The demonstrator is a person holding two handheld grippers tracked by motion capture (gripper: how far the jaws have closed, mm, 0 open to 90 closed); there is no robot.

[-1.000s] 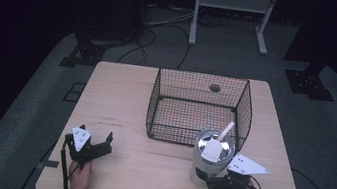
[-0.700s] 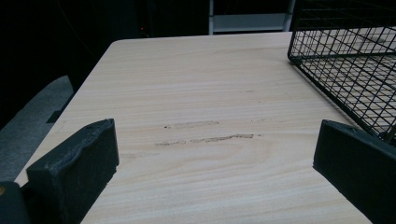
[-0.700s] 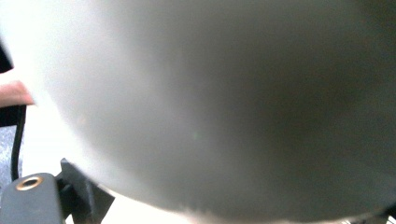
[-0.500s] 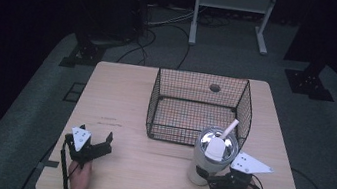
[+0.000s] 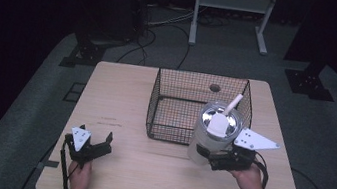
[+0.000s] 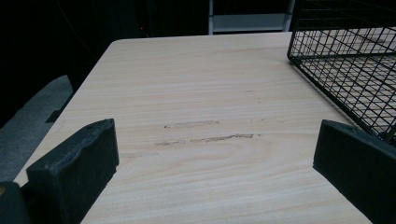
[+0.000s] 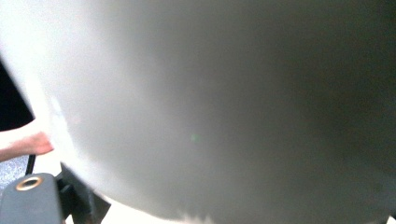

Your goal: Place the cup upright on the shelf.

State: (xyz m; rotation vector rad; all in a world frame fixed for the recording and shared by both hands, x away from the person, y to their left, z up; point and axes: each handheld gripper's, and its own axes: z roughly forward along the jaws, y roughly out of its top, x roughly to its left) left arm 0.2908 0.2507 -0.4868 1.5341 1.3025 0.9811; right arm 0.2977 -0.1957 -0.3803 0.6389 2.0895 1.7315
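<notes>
Jar [image 7: 224, 107] blurs against right gripper [image 5: 217, 158], hiding its jaws.

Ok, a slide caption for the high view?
Right gripper holds a lidded tumbler beside the wire basket; left gripper rests open.

Your light wooden tabletop [image 5: 121, 92] carries a black wire basket [image 5: 174, 110] toward its far right corner; the left gripper [image 5: 94, 145] rests near its near left corner.

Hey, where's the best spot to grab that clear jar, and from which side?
Its lower wall, from the person's side, as the right gripper does now. The jar is tall and round with straight walls; the basket blocks the far side.
</notes>
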